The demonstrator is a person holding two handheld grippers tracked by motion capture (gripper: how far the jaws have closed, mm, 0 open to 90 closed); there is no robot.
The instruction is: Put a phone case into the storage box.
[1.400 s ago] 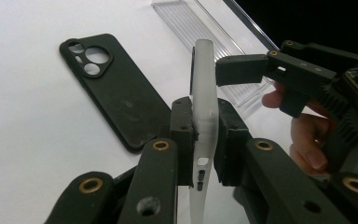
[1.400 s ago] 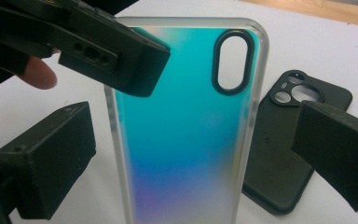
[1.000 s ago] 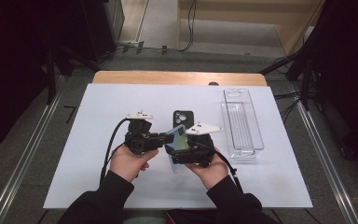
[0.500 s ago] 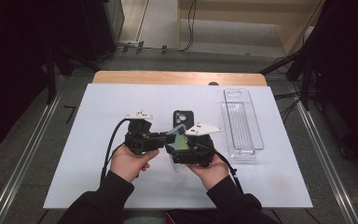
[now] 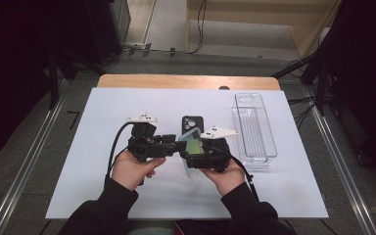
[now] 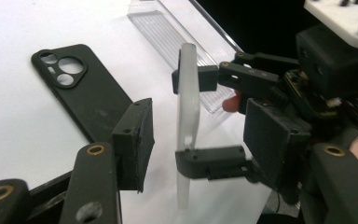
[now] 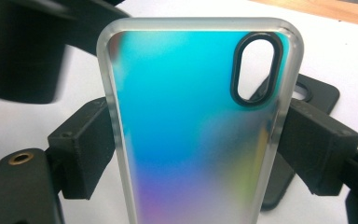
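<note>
The right gripper (image 5: pixel 192 147) clamps the iridescent phone case (image 7: pixel 191 135) by its long edges, above the tabletop's (image 5: pixel 103 196) middle. The left gripper (image 6: pixel 191 140) has just been opening (the case stands between its pads, untouched). A black case (image 5: pixel 191 123) lies behind.

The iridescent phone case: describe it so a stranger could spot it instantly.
On the white table, between the person's hands, the right hand-held gripper clamps the iridescent phone case by its edges. Unlike the black case lying flat behind it, it is frosted-rimmed, shimmering blue-green.
</note>
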